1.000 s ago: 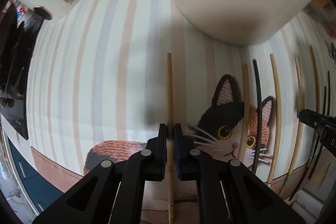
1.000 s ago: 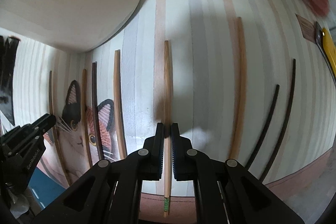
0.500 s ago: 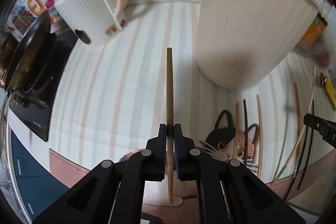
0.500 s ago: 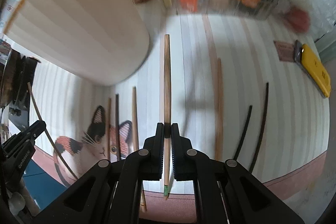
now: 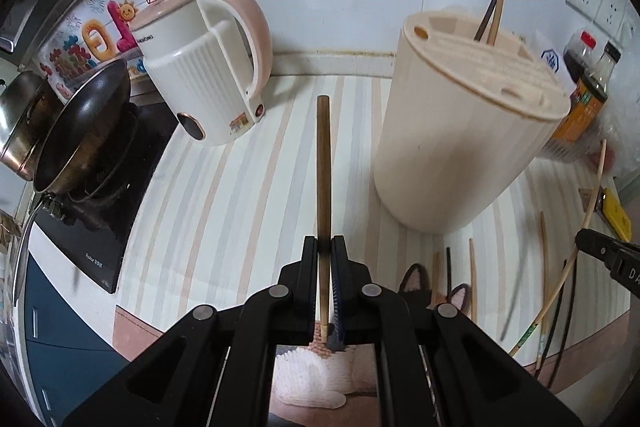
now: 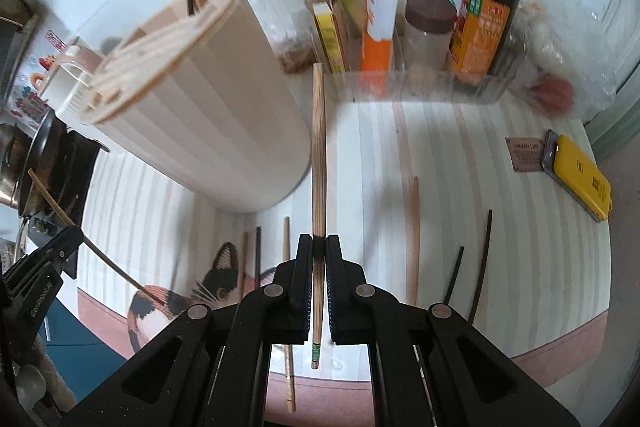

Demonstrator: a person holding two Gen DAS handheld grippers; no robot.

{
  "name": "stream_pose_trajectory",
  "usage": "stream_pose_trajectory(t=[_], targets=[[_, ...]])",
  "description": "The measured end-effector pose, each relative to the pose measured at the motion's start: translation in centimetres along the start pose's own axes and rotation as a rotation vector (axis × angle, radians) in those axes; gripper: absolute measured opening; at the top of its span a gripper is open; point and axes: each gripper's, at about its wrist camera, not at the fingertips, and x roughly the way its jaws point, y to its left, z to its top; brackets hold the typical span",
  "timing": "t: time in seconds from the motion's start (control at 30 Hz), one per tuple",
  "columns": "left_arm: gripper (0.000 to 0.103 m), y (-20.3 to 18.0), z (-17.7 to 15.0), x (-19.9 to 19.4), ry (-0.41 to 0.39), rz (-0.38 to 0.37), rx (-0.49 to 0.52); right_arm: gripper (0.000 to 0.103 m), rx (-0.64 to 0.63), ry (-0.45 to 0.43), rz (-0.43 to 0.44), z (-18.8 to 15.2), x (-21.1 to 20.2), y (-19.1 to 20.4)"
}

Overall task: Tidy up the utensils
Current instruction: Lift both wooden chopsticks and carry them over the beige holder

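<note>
Currently both tongs are clamped tight, one chopstick each. The left gripper (image 5: 325,251) has its jaws pinched on a dark-brown wooden chopstick (image 5: 323,171), which runs forward along the fingers, up off the mat, with its tip pointing at the gap between the white-and-pink electric kettle (image 5: 200,67) and the cream cylindrical utensil holder with a slotted lid (image 5: 460,131). The right gripper (image 6: 319,247) has its jaws pinched on a light bamboo chopstick with a green band at its near end (image 6: 319,155); that one is also lifted, with its tip just right of the holder (image 6: 192,99) and in front of the clear plastic condiment tray (image 6: 420,87).

Two chopsticks, one dark and one light (image 5: 494,3), already stand in a slot of the holder lid.

Loose chopsticks are flat on the striped cat-print mat (image 6: 460,155): three near the cat's ears (image 6: 258,255), a light wooden one (image 6: 413,239) and two black ones (image 6: 482,259) to the right of the right gripper.

Yellow phone (image 6: 580,175) on the mat's far right edge. Dark frying pan (image 5: 80,131) on the black cooktop left of the kettle.
</note>
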Motion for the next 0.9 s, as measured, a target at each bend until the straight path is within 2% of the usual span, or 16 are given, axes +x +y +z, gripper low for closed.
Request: stream_pose_trajectory(t=[0.5, 0.73, 0.9], targets=[[0.004, 1.2, 4.2, -7.1, -0.098, -0.062, -0.040, 0.006, -0.054, -0.113, 0.099, 3.7, -7.8, 3.0], [0.004, 0.4, 7.4, -11.7, -0.163, -0.119, -0.024, 0.006, -0.107, -0.173, 0.109, 6.5, -11.4, 4.9], [0.004, -0.7, 9.9, -14.7, -0.226, -0.130, 0.009, 0.006, -0.121, -0.221, 0.100, 9.5, -13.5, 5.8]])
